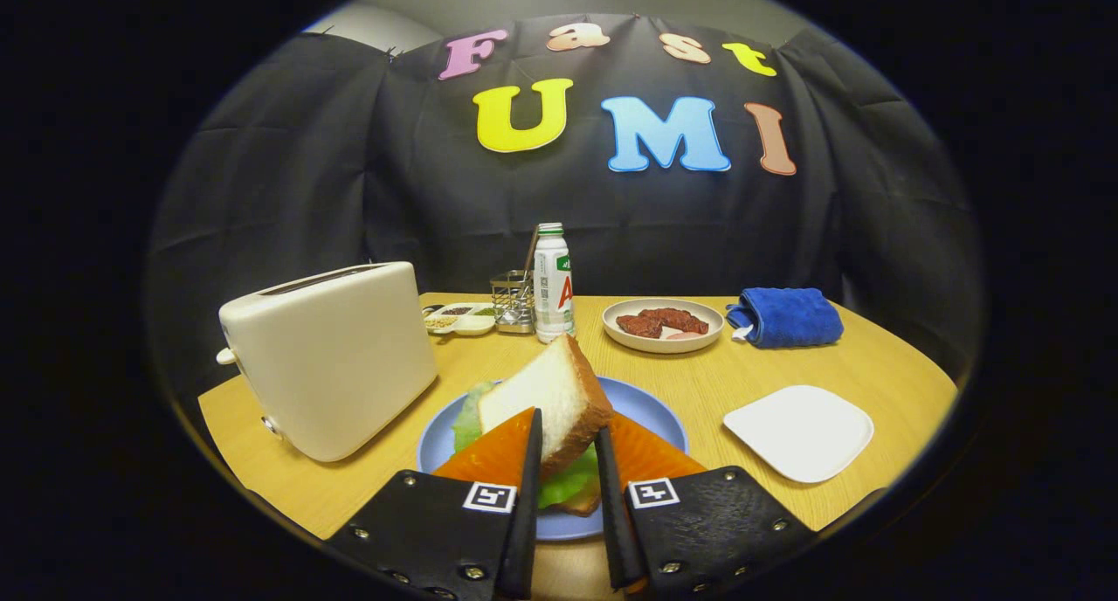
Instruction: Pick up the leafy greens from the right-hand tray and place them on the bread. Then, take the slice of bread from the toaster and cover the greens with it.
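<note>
Bread slice (550,400) between gripper (566,448) fingers

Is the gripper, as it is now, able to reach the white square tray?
Probably not yet: the gripper is shut on the bread slice over the blue plate. The way to the white square tray looks free.

No readable text; square coded tags (489,497) mark the gripper (568,433) clamping bread slice (546,390).

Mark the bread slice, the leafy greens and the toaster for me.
bread slice (548,396), gripper view, its pale cut face, held between the gripper's fingers
leafy greens (468,422), gripper view, leaf edge left of the slice
toaster (336,356), gripper view, side wall
</note>
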A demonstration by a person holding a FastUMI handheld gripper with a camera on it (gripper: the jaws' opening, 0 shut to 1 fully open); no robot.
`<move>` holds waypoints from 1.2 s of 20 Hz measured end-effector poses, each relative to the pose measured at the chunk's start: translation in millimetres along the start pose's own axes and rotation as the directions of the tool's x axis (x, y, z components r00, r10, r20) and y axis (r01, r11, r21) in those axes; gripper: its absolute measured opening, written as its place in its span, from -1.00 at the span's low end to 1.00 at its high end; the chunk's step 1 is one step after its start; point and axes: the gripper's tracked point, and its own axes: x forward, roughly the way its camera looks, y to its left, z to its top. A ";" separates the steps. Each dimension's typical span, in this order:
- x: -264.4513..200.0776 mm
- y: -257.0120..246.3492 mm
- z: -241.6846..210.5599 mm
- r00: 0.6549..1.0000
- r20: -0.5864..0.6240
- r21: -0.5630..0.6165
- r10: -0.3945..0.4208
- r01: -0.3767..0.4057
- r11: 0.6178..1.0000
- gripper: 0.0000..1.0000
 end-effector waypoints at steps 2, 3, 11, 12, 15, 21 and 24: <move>0.4 -3.7 -0.2 1.000 -0.005 -0.009 -0.005 0.005 1.000 -0.22; 0.2 -6.3 -1.5 1.000 -0.008 -0.017 -0.010 0.010 1.000 -0.22; -3.6 -38.1 8.5 0.997 0.023 -0.053 -0.077 0.078 0.996 0.24; -5.8 -42.8 13.8 0.996 0.038 -0.046 -0.078 0.080 0.996 0.28; -19.8 -69.1 40.5 0.989 0.111 -0.048 -0.098 0.104 0.993 0.28; -49.3 -151.1 85.1 0.956 0.261 -0.041 -0.132 0.147 0.988 0.28; -50.4 -201.3 88.5 0.951 0.265 -0.053 -0.159 0.179 0.982 0.28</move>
